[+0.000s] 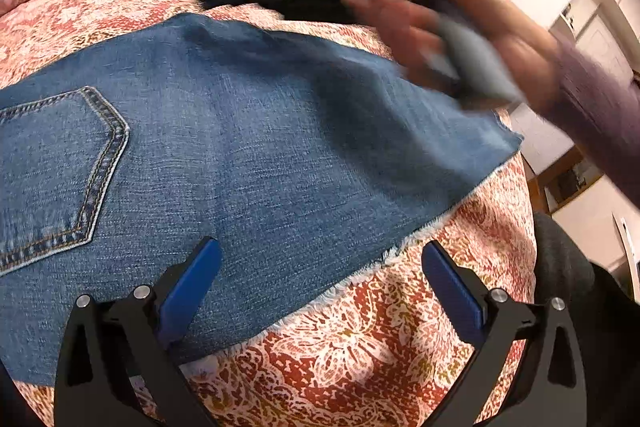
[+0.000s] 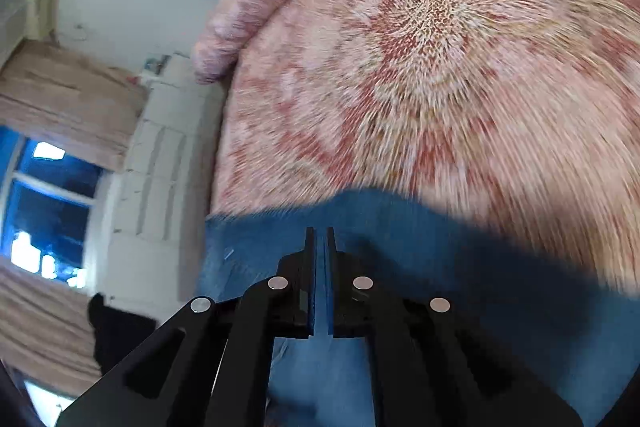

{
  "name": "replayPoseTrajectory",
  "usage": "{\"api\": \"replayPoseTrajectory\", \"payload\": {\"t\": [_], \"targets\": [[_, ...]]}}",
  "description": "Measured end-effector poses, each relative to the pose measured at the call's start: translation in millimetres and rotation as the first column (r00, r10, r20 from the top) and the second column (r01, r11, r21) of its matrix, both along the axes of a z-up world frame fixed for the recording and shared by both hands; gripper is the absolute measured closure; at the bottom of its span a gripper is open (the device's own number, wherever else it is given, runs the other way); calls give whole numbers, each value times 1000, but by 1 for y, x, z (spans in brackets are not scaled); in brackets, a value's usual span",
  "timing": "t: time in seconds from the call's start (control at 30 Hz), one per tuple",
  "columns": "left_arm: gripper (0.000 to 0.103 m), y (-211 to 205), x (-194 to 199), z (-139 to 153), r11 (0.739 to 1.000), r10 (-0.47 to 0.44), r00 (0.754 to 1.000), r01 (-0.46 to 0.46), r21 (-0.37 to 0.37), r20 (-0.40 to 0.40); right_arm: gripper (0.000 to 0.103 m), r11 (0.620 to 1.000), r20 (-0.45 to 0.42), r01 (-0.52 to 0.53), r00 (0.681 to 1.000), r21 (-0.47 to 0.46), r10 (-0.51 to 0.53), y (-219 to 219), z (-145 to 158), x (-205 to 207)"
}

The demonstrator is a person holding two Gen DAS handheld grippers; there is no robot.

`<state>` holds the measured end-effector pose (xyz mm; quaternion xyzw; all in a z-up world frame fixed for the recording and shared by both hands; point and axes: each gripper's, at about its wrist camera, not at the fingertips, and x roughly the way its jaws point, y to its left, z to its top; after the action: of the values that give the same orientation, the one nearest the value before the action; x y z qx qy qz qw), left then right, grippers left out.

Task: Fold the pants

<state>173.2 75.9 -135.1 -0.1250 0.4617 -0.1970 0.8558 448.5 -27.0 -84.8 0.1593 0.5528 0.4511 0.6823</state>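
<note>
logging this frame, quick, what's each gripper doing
left gripper: open, holding nothing, over the jeans hem.
right gripper: shut, over the jeans; whether it pinches fabric cannot be told.

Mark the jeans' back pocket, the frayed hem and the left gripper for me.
back pocket (image 1: 52, 163), left wrist view, middle of patch.
frayed hem (image 1: 404, 247), left wrist view, white fringe.
left gripper (image 1: 320, 255), left wrist view, between fingertips.

1. Pants (image 1: 248, 147): blue denim, lying flat on the bed, spread ahead of the left tongs (image 1: 320, 287).
2. Back pocket (image 1: 52, 171) faces up, contrast stitching, left of the left tongs.
3. Raw frayed hem (image 1: 404, 239) runs diagonally between the left tongs' fingers; left finger is over denim.
4. From the right tongs (image 2: 319, 239), denim sits under and just ahead of the tips; heavily blurred.
</note>
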Motion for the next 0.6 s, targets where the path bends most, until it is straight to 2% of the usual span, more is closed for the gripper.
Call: {"api": "replayPoseTrajectory", "payload": {"t": [0.07,0.17,0.23,0.27,0.3,0.37,0.43,0.5,0.57,0.6], "targets": [[3,-6,-1,-4,1000,12,1000,-12,13,11,101,1000,-6,13,1000,22,-13,-38,6,-21],[3,-14,-5,-5,1000,11,1000,-11,28,27,101,994,-48,96,994,59,-94,-85,-8,-45],[3,-20,-8,-7,999,12,999,-14,35,42,71,984,-48,176,983,-18,-176,-98,-35,-38],[3,-22,-9,-6,999,11,999,-14,47,48,80,981,-71,192,979,-9,-192,-106,-50,-33],[3,-25,-10,-7,998,11,999,-15,61,52,103,974,-92,223,971,24,-220,-118,-62,-27],[3,-34,-13,-10,997,11,998,-16,78,60,103,965,-111,260,961,31,-255,-125,-65,-30],[3,-36,-16,-11,997,13,998,-18,78,65,100,955,-87,295,952,-9,-295,-130,-52,-43],[3,-35,-18,-10,997,16,998,-20,71,67,100,947,-16,320,947,9,-320,-151,-28,-70],[3,-32,-20,-9,998,17,997,-21,67,70,100,925,38,376,925,48,-378,-187,-11,-92],[3,-30,-21,-7,998,17,997,-21,64,71,100,893,57,446,891,63,-450,-220,-2,-106]]}}
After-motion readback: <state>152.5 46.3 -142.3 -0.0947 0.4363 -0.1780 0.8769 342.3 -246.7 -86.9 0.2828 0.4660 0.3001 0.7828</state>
